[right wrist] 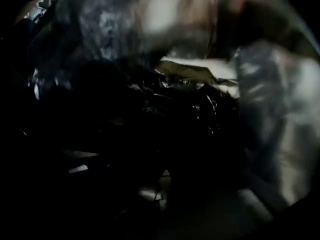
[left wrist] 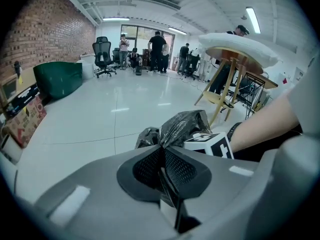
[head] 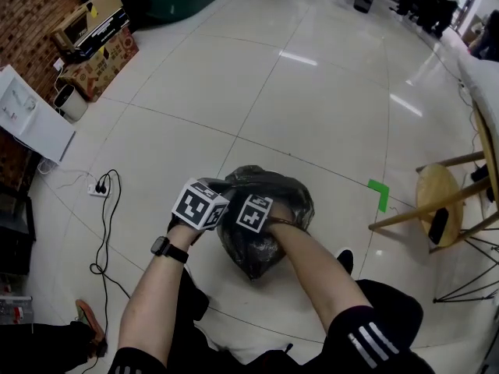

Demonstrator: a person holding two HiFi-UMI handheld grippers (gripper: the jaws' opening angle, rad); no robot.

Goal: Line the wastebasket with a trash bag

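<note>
The left tongs [left wrist: 162,153] pinched a fold of the black bag [head: 274,193] on the floor [head: 312,107]. The right tongs [head: 254,213] pressed into the bag; their state could not be told.

My jaws clamp a fold of the black bag [left wrist: 186,125]; the right gripper's cube [left wrist: 214,145] sits just beside it at three o'clock.
</note>
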